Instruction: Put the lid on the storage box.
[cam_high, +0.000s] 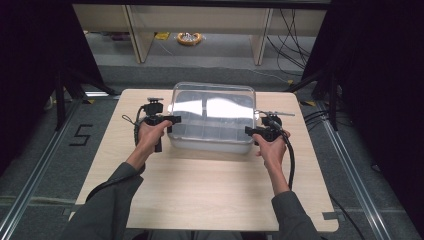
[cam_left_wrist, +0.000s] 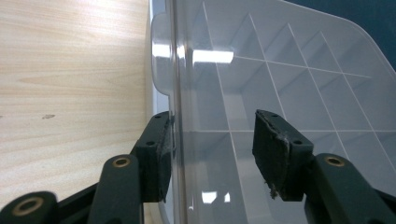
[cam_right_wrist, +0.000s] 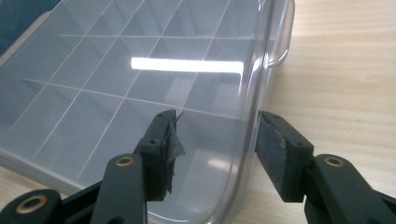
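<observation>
A clear plastic organiser box (cam_high: 212, 117) with a closed lid is seen at the centre of the high view, resting on the far half of the wooden table (cam_high: 210, 190). Its long axis is laid across the frame, from left to right, and a gripper is posted at each short end.

The left gripper (cam_high: 167, 120) is held at the box's left end. In the left gripper view its jaws are parted and straddle the lid's edge (cam_left_wrist: 175, 70), one jaw outside touching the rim, the other over the lid with a gap.

The right gripper (cam_high: 251, 131) is held at the right end. In the right gripper view its jaws are likewise parted astride the lid's rim (cam_right_wrist: 254, 116), and nothing is clamped.

Both hands are judged equally near, so a closing of either pair would seize the rim.

A "5" (cam_high: 82, 135) is marked on the floor at the left of the high view. No brand or label can be read on the box.
</observation>
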